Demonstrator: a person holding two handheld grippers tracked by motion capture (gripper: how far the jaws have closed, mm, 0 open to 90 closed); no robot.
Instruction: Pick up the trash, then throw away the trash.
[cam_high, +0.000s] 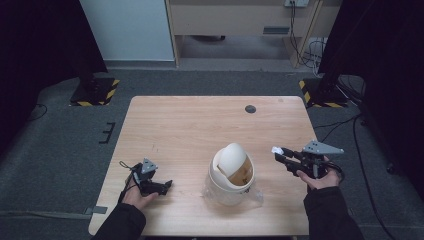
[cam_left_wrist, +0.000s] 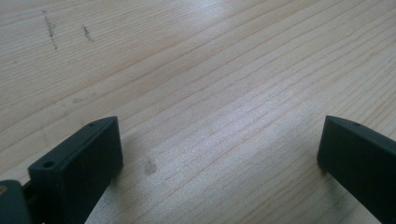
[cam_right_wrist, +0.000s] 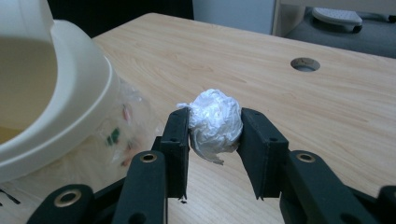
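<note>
1. Right gripper (cam_high: 276, 153) is held above the table (cam_high: 190, 125), right of the bin (cam_high: 231, 175), pointing left, jaws pinching a paper ball (cam_right_wrist: 215, 123).
2. Left gripper (cam_high: 167, 185) lies low on the table, jaws spread w/ nothing between.
3. Bin: cream swing lid tilted, clear bag around its base.
4. Paper ball: white, crumpled, approx. round.

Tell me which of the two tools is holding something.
The right tool: its jaws clamp a crumpled white paper ball beside the cream bin. The left tool rests open on the table, with nothing between its jaws.
</note>
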